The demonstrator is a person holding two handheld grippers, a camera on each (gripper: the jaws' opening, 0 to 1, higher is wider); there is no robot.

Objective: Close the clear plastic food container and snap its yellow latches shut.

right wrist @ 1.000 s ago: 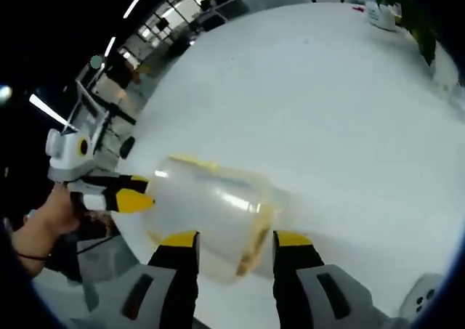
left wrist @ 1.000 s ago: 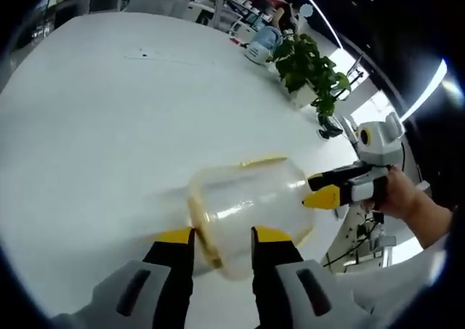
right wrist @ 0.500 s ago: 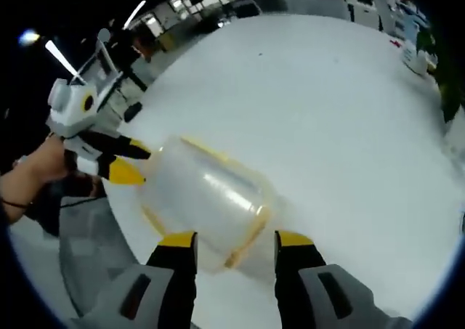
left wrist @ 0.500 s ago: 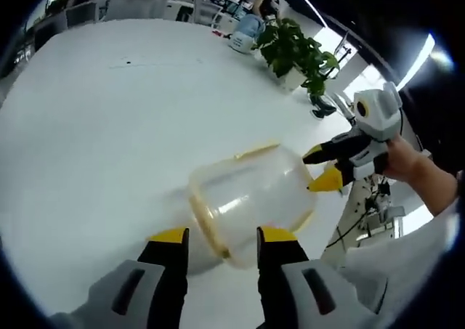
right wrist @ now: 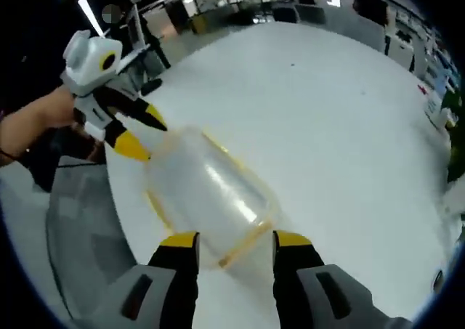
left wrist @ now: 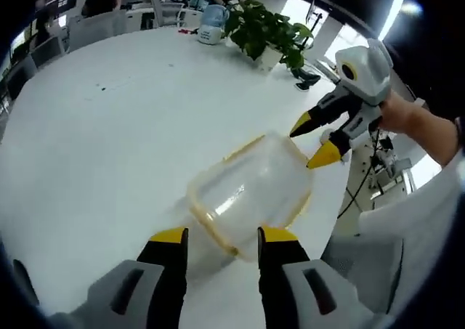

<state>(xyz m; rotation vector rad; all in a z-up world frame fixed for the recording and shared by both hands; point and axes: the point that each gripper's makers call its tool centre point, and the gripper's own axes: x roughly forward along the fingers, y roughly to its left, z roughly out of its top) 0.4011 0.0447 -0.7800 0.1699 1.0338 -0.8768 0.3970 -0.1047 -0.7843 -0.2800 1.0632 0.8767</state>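
The clear plastic container (left wrist: pixel 251 195) with yellow trim lies on the white table (left wrist: pixel 109 126). My left gripper (left wrist: pixel 222 234) is open, and its yellow-tipped jaws straddle the container's near end. In the left gripper view my right gripper (left wrist: pixel 312 141) comes in from the upper right, open, its tips at the container's far end. In the right gripper view the same container (right wrist: pixel 203 191) stretches away from my open right gripper (right wrist: pixel 236 238), whose jaws stand on either side of its end. My left gripper (right wrist: pixel 144 131) is at the far end, held by a hand.
A potted plant (left wrist: pixel 265 27) and a blue-and-white jug (left wrist: pixel 211 25) stand at the far side of the table. The table edge (left wrist: pixel 341 198) runs close beside the container, with floor and cables beyond. Chairs and desks line the room's far side.
Both views have tilted and shifted with the hands. The opposite gripper now sits higher in each view, jaws looking wider apart. The container stays between the two grippers on the table.
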